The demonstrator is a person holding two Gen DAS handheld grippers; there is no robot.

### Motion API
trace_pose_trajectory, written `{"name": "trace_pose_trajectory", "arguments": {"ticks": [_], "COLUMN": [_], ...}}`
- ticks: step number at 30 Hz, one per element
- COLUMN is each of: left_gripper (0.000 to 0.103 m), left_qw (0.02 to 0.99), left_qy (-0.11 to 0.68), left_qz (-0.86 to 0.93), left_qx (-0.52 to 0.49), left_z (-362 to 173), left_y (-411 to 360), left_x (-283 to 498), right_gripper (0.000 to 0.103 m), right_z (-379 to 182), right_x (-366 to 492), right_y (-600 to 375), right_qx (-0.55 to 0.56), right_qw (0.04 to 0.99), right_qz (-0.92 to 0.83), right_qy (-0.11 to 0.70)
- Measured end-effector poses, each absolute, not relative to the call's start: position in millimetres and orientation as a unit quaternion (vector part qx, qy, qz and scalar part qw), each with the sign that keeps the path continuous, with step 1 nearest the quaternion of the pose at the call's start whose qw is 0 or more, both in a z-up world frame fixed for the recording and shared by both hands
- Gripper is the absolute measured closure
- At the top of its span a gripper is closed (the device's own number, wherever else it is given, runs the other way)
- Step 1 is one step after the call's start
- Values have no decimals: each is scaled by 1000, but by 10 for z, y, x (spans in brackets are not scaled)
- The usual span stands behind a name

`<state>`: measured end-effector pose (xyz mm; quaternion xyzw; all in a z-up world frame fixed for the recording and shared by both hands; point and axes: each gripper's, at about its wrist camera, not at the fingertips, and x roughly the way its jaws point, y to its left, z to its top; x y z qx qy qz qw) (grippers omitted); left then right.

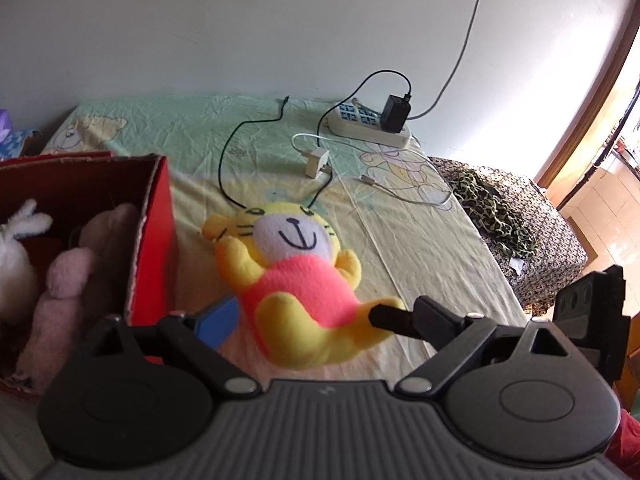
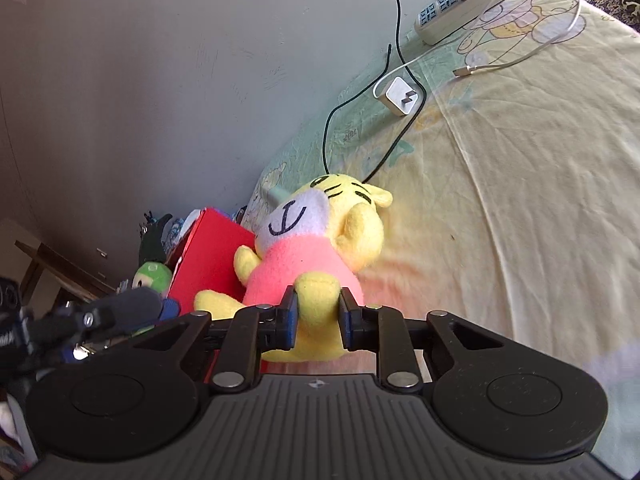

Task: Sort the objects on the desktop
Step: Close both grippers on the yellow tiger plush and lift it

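Note:
A yellow tiger plush toy (image 1: 296, 276) in a pink shirt lies face up over the bedsheet, just right of a red cardboard box (image 1: 154, 236). My right gripper (image 2: 318, 308) is shut on one yellow leg of the plush toy (image 2: 316, 256), blue pads pressed into both sides. My left gripper (image 1: 304, 314) is open wide, with the toy's lower body between its fingers. Its right fingertip touches a yellow foot. In the right wrist view, one left-gripper finger (image 2: 132, 304) shows beside the red box (image 2: 212, 256). A white rabbit plush (image 1: 16, 248) and a pink plush (image 1: 68, 280) lie inside the box.
At the back of the bed, by the wall, a white power strip (image 1: 372, 126) holds a black adapter (image 1: 396, 114). A white charger (image 1: 316, 162) and loose black and white cables lie behind the toy. A camouflage cloth (image 1: 492, 208) lies past the right bed edge. A green plush (image 2: 154, 276) sits behind the box.

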<state>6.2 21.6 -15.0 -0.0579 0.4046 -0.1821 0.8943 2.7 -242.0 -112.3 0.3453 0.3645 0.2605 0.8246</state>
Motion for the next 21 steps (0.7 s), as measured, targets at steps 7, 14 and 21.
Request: {"name": "trace_pose_trajectory", "arguments": {"ticks": [7, 14, 21], "left_gripper": [9, 9, 9], "left_qw": [875, 851, 830], "left_qy": [419, 473, 514], "left_qz": [-238, -225, -199], "left_qx": [-42, -50, -83], "left_z": [-247, -511, -756], "left_y": [-39, -33, 134], "left_x": [63, 167, 268], "right_gripper": [67, 59, 47], "right_z": [-1194, -1375, -1536], "right_x": [-325, 94, 459], "right_y": [-2672, -2797, -2397], "right_qx": [385, 460, 447], "right_qw": [798, 781, 750], "right_qz": [270, 217, 257], "right_qy": [376, 362, 414]}}
